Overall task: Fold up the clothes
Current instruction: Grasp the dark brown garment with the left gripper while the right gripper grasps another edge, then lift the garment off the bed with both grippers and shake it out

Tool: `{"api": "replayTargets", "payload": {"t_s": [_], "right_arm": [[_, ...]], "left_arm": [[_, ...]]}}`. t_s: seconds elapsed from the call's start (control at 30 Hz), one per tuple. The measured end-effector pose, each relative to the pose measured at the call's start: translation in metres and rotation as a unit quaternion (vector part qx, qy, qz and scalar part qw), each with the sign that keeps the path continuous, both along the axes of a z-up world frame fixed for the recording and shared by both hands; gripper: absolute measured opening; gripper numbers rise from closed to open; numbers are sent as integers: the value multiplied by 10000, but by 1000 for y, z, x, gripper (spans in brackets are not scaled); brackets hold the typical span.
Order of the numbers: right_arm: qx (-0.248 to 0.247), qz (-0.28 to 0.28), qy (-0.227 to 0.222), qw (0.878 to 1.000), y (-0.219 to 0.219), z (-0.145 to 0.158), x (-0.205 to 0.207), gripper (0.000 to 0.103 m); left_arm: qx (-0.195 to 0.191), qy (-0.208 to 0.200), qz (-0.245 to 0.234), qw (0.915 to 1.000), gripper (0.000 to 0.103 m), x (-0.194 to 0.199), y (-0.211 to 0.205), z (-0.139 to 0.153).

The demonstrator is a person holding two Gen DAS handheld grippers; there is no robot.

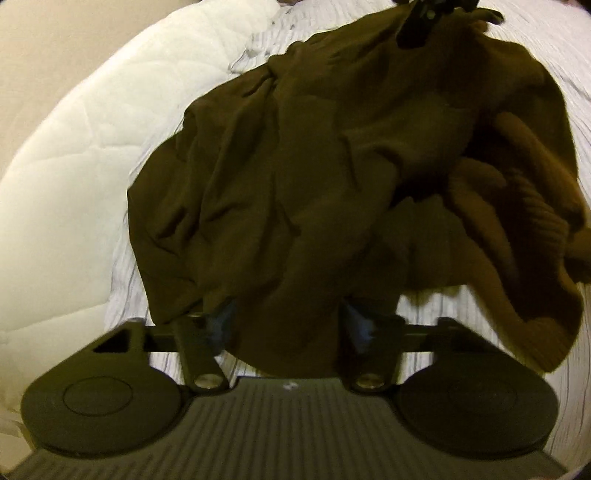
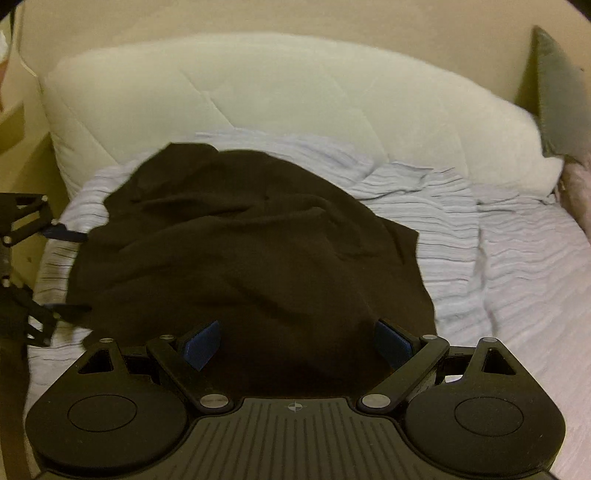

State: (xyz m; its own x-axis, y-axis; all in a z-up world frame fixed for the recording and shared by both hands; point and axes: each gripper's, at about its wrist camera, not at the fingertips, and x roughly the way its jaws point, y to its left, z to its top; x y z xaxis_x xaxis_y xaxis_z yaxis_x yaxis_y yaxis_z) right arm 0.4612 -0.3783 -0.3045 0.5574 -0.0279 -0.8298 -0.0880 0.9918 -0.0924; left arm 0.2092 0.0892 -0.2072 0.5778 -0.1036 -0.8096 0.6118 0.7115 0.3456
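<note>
A dark brown knitted garment (image 1: 314, 147) lies crumpled on the bed, with a ribbed part bunched at its right side. In the left wrist view my left gripper (image 1: 290, 314) is at the garment's near edge. Its blue pads (image 1: 221, 321) stand apart with a thick fold of cloth between and over them. The right wrist view shows the same garment (image 2: 240, 240) spread ahead. My right gripper (image 2: 295, 332) is open wide over its near edge, with cloth lying between the fingers. The left gripper (image 2: 66, 269) shows at the left edge there, fingers apart at the cloth's side. The right gripper (image 1: 417, 26) appears at the top of the left view.
A pale striped sheet (image 2: 498, 258) covers the bed and is rumpled around the garment. A white quilted duvet (image 2: 258, 92) is piled along the far side against a beige wall. A grey-green cushion (image 2: 557, 92) leans at the far right.
</note>
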Motion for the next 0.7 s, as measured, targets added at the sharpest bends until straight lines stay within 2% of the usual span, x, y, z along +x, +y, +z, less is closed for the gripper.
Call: {"api": "replayTargets", "payload": {"t_s": [0.03, 0.07, 0.1, 0.17, 0.2, 0.33, 0.47, 0.6, 0.7], "right_arm": [[28, -5, 35, 10000, -1, -3, 6, 92], [58, -19, 73, 10000, -2, -5, 11, 91], [88, -33, 110, 9999, -2, -8, 16, 82], [261, -109, 181, 9994, -2, -6, 24, 32], [226, -170, 169, 9995, -1, -3, 25, 15], [440, -439, -152, 9980, -5, 27, 16, 11], [729, -1114, -956, 9865, -30, 79, -13, 10], [797, -1750, -1811, 9645, -57, 138, -72, 10], [695, -2116, -2334, 9465, -71, 177, -140, 9]], "left_arm": [[-30, 39, 39, 10000, 31, 3, 1, 0], [-112, 88, 71, 9999, 13, 4, 4, 2], [-194, 136, 102, 9997, 4, 5, 6, 5], [-321, 94, 126, 9994, 2, 6, 10, 12], [-377, 11, 137, 9992, 2, 6, 12, 19], [-703, -495, 273, 9959, 1, 11, 23, 60], [-998, -1222, 52, 9875, 1, 18, 12, 122], [-1309, -1927, -474, 9713, 1, 5, -26, 194], [-1542, -2253, -1046, 9563, 1, -31, -71, 237]]}}
